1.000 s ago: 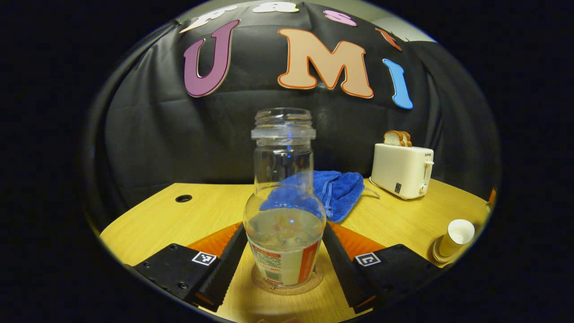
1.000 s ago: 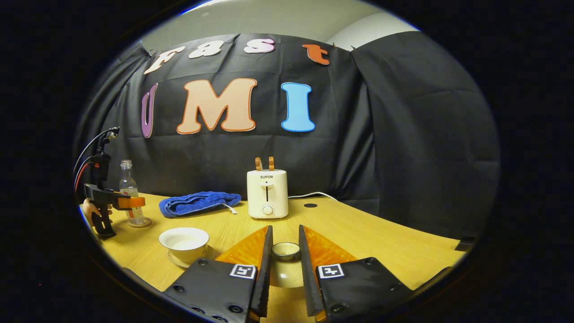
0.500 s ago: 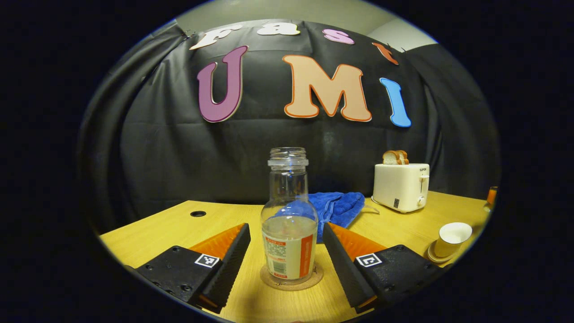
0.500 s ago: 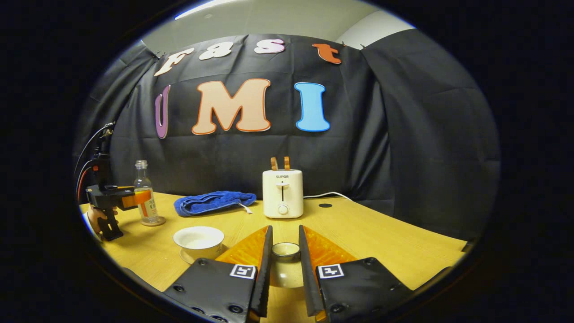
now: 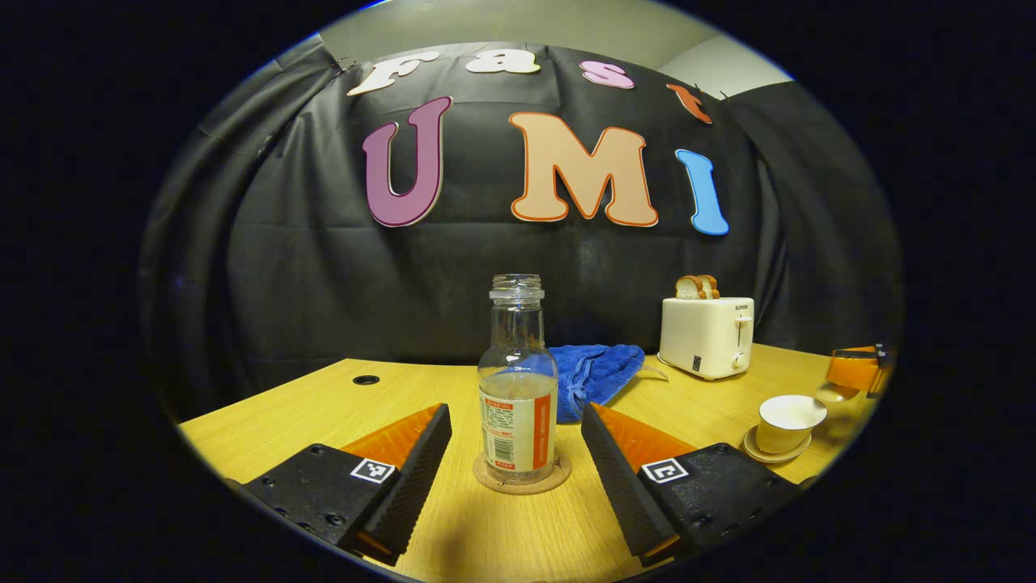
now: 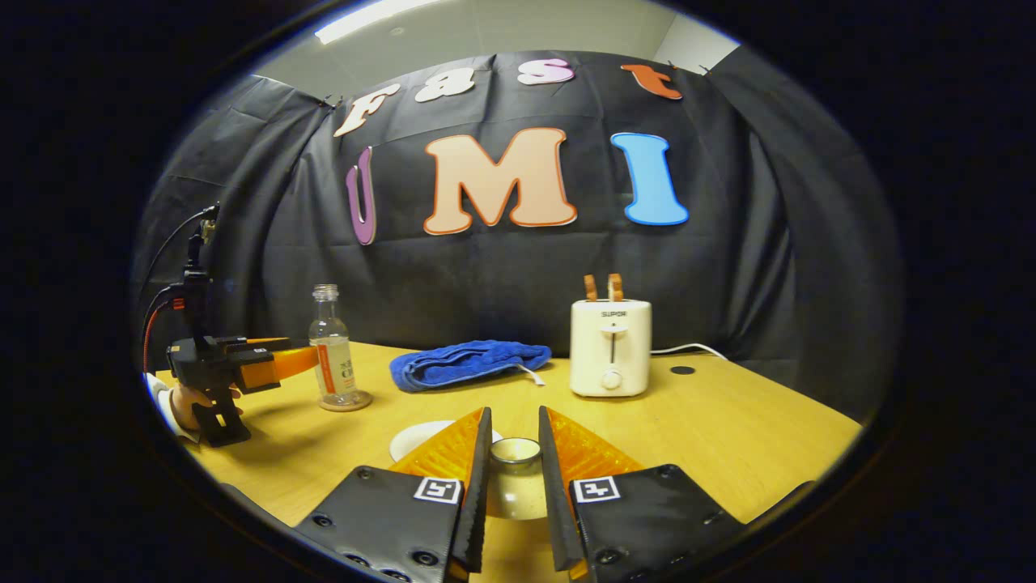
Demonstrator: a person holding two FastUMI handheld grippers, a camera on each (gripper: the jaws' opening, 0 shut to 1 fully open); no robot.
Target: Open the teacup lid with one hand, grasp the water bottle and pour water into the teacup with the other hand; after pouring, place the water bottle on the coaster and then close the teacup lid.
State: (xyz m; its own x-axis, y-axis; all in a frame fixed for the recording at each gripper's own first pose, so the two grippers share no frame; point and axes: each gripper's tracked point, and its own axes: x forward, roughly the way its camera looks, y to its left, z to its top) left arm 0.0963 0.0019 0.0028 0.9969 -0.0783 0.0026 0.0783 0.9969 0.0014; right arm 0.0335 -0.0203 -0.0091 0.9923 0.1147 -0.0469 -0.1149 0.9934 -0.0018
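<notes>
The clear water bottle (image 5: 518, 405) stands upright and uncapped on the round cork coaster (image 5: 522, 479), partly filled. My left gripper (image 5: 514, 414) is open, its fingers apart on either side of the bottle without touching it. The white teacup (image 5: 785, 421) sits lidless on its saucer at the right. In the right gripper view my right gripper (image 6: 514, 414) is shut on the knob of the teacup lid (image 6: 515, 486). The teacup (image 6: 414, 437) peeks out behind its left finger. The bottle (image 6: 333, 348) and the left gripper (image 6: 271, 364), held by a hand (image 6: 182, 401), are far left.
A blue towel (image 6: 465, 363) lies at the back of the wooden table (image 6: 728, 429), with a white toaster (image 6: 610, 344) holding bread beside it. The right gripper's body (image 5: 858, 368) appears beyond the teacup in the left gripper view.
My left gripper has backed away from the bottle, which stays on the coaster. My right gripper has carried the lid leftward, so the teacup now sits partly behind its left finger.
</notes>
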